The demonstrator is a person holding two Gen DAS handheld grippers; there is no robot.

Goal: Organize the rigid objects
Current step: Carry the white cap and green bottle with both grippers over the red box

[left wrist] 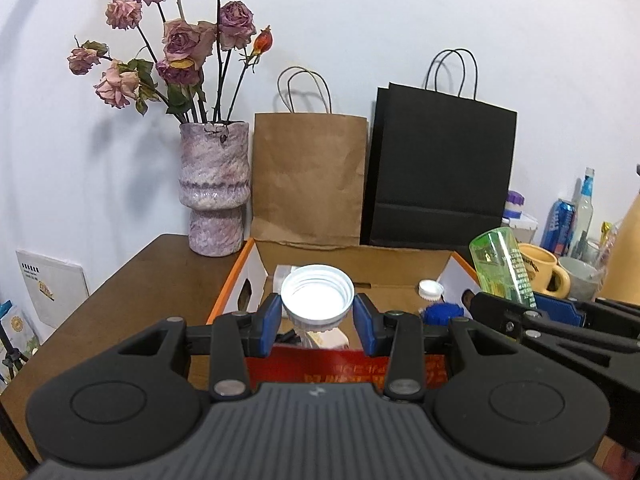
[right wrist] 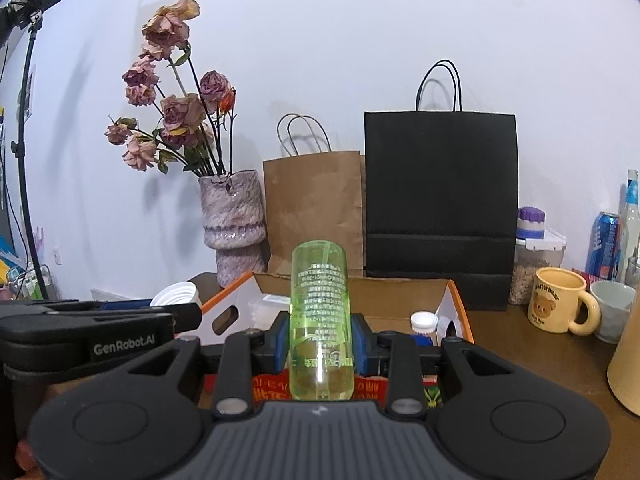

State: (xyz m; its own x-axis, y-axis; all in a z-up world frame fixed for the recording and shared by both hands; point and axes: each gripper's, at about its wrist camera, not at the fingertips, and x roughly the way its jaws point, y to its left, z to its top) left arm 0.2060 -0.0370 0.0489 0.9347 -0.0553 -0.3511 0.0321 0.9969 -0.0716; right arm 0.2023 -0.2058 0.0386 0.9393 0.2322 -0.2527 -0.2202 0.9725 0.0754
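1. Left gripper: blue pads closed on a white screw cap, open threaded side facing the camera. It is held in the air over the near edge of the cardboard box.
2. Right gripper: fingers clamped on a green translucent bottle, printed text on its side, flat base pointing away and up. Neck end sits toward the camera, hidden under the gripper body, so I can't tell whether it is capped.
3. The two grippers sit side by side above the box front, near each other but not touching. The left view shows the bottle off to its right; the right view shows the cap off to its left.
4. The box is open-topped, with orange-edged flaps. Inside: a small white cap, a blue ribbed lid, and a clear container at the back left. A red printed pack lies at the front.
5. Step in hand, my read: both items are lifted and are either being dropped into the box or mated cap-to-bottle. The cap looks wider than I'd expect for this bottle's neck, so sorting into the box seems more likely.
6. Next move calls for lowering each item past the box rim into free floor space, then opening the fingers. The bottle is long, so tilt it flat first or it rolls onto the loose caps.
7. Risk: the smooth bottle may slip in the pads while tilting.
8. Bystanders: vase, paper bags behind the box, yellow mug to the right. Keep clear.
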